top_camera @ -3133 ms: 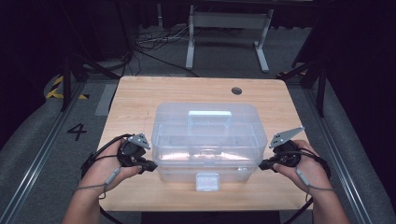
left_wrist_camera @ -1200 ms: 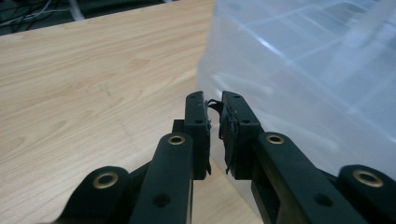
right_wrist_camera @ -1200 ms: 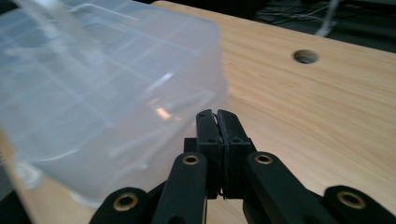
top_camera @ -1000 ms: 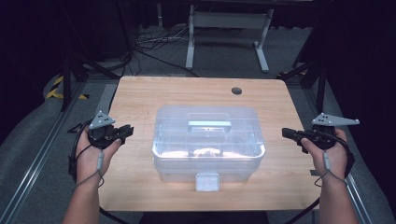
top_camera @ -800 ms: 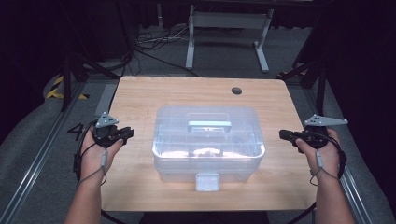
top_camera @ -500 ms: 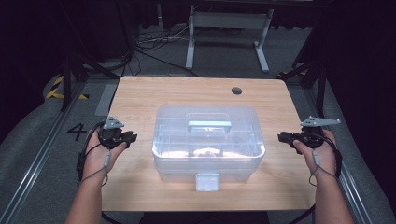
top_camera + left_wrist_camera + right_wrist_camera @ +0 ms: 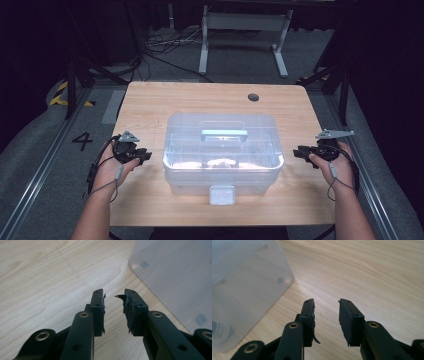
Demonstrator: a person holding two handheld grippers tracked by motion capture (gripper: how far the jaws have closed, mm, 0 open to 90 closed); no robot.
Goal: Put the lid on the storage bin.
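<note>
Clear plastic box [image 7: 222, 150] sits mid-bench [image 7: 150, 105], lid on, handle [image 7: 224, 134] flat on top, latch tab [image 7: 222, 195] at the near edge. Left tongs [image 7: 141, 156] sit just off the box's left end, right tongs [image 7: 299, 152] just off its right end, neither touching it. Both sets have just been opening; jaws stand apart with only bare wood between them in the left gripper view [image 7: 113, 302] and right gripper view [image 7: 325, 308]. My read: approach step for a two-sided grab on the box, grip not yet made. Next move: bring both tongs inward to the end walls or lid rim, level and matched, then close. Smooth plastic, so uneven contact could skew or slip it.
</note>
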